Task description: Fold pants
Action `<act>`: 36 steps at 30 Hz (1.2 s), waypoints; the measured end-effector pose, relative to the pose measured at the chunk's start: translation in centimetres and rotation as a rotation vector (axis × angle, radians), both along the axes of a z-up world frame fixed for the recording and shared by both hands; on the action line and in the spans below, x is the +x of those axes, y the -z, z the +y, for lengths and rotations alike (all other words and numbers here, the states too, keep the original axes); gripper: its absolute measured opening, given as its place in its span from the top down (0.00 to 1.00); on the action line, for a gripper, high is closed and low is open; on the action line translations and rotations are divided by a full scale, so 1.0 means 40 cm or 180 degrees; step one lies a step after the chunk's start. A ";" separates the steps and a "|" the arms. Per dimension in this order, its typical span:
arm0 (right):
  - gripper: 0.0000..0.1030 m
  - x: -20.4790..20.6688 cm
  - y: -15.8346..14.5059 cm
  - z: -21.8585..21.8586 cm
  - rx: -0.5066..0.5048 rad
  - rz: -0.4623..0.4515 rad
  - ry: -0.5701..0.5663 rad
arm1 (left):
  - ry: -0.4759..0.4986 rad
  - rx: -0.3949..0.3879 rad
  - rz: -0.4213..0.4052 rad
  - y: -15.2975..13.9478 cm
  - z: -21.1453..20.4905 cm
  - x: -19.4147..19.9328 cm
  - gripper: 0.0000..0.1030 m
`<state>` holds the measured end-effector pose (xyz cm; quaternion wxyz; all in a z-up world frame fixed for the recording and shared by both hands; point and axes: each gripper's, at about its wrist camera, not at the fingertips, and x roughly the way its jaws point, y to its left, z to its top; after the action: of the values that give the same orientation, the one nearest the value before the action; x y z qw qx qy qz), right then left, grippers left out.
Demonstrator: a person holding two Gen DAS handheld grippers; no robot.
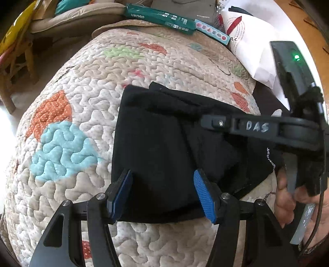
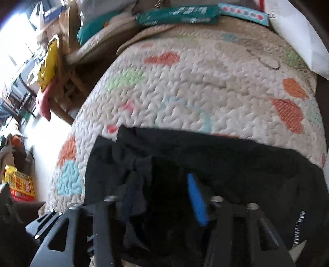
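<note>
The black pants (image 1: pixel 164 147) lie folded into a compact bundle on a quilted patchwork blanket (image 1: pixel 86 86). My left gripper (image 1: pixel 162 193) is open, its blue pads (image 1: pixel 203 193) spread just above the near edge of the bundle, holding nothing. The right gripper's body (image 1: pixel 267 127) reaches in from the right over the pants. In the right wrist view the pants (image 2: pixel 226 164) fill the foreground. My right gripper (image 2: pixel 162 197) stands with jaws apart; a loose flap of black cloth (image 2: pixel 133 191) drapes over its left finger, and the right blue pad (image 2: pixel 197 199) is bare.
A green package (image 1: pixel 162 18) and a light blue box (image 1: pixel 213 35) lie at the blanket's far edge. White paper (image 1: pixel 253 47) lies at the far right. A wooden chair (image 1: pixel 18 61) with a yellow bag stands at the left, beyond the blanket's edge.
</note>
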<state>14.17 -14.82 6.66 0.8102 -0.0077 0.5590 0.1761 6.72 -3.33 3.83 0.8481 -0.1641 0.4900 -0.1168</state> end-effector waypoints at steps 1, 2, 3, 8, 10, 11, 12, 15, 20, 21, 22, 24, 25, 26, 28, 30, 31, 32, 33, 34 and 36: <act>0.94 -0.002 0.010 -0.007 0.0005 0.0064 -0.0014 | -0.0001 -0.0019 -0.0005 -0.001 0.004 -0.004 0.41; 0.94 -0.007 0.010 -0.013 0.0000 0.0065 0.0004 | -0.0003 -0.0045 -0.0028 -0.008 0.010 -0.004 0.41; 0.95 -0.010 0.004 -0.016 -0.0003 0.0033 0.0006 | -0.0008 -0.0058 -0.0055 -0.014 0.015 -0.005 0.41; 0.95 -0.010 -0.022 -0.076 -0.0072 -0.0045 0.0141 | -0.0063 -0.0140 -0.0092 -0.034 0.033 -0.002 0.40; 0.95 -0.006 -0.031 -0.115 -0.0077 -0.0035 0.0249 | -0.0088 -0.0163 -0.0079 -0.033 0.034 0.005 0.39; 0.95 -0.003 -0.033 -0.133 -0.0065 -0.0020 0.0308 | -0.0091 -0.0143 -0.0064 -0.028 0.032 0.009 0.39; 0.95 0.000 -0.032 -0.154 -0.0058 0.0006 0.0369 | -0.0070 -0.0118 -0.0040 -0.020 0.025 0.013 0.38; 0.94 0.010 -0.008 -0.179 -0.0105 0.0101 0.0443 | 0.0042 0.0044 0.0126 0.020 -0.005 0.025 0.38; 0.58 -0.002 -0.009 -0.211 -0.0343 0.0009 0.0635 | 0.0079 0.0195 0.0126 0.038 -0.024 0.020 0.36; 0.58 -0.010 -0.029 -0.224 -0.0282 -0.0079 0.0712 | 0.0089 0.0210 0.0121 0.038 -0.025 0.021 0.36; 0.58 -0.020 -0.048 -0.234 -0.0204 -0.0152 0.0749 | 0.0098 0.0222 0.0116 0.038 -0.027 0.022 0.36; 0.58 -0.044 -0.081 -0.245 0.0073 -0.0259 0.0738 | 0.0101 0.0229 0.0111 0.040 -0.028 0.023 0.35; 0.58 -0.053 -0.085 -0.246 0.0178 -0.0255 0.0711 | 0.0099 0.0232 0.0110 0.039 -0.029 0.023 0.35; 0.58 -0.061 -0.084 -0.240 0.0215 -0.0227 0.0689 | 0.0100 0.0240 0.0106 0.039 -0.031 0.022 0.35; 0.58 -0.077 -0.050 -0.214 0.0097 -0.0083 0.0626 | 0.0109 0.0258 0.0099 0.040 -0.036 0.025 0.35; 0.58 -0.090 -0.009 -0.194 -0.0032 0.0067 0.0573 | 0.0132 0.0278 0.0100 0.040 -0.033 0.023 0.35; 0.66 -0.097 0.020 -0.185 -0.0020 0.0198 0.0506 | 0.0148 0.0295 0.0090 0.040 -0.034 0.023 0.35; 0.74 -0.101 0.032 -0.186 0.0036 0.0269 0.0492 | 0.0160 0.0306 0.0080 0.040 -0.035 0.021 0.35; 0.77 -0.105 0.034 -0.197 0.0110 0.0316 0.0537 | 0.0167 0.0312 0.0074 0.040 -0.034 0.019 0.34; 0.78 -0.109 0.027 -0.214 0.0164 0.0328 0.0625 | 0.0168 0.0314 0.0066 0.040 -0.035 0.020 0.34; 0.78 -0.116 0.017 -0.246 0.0114 0.0313 0.0801 | 0.0164 0.0308 0.0060 0.041 -0.033 0.019 0.34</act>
<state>9.52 -24.67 6.00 0.7975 0.0857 0.5914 0.0832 7.49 -4.66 2.18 0.8471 -0.1114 0.5071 -0.1132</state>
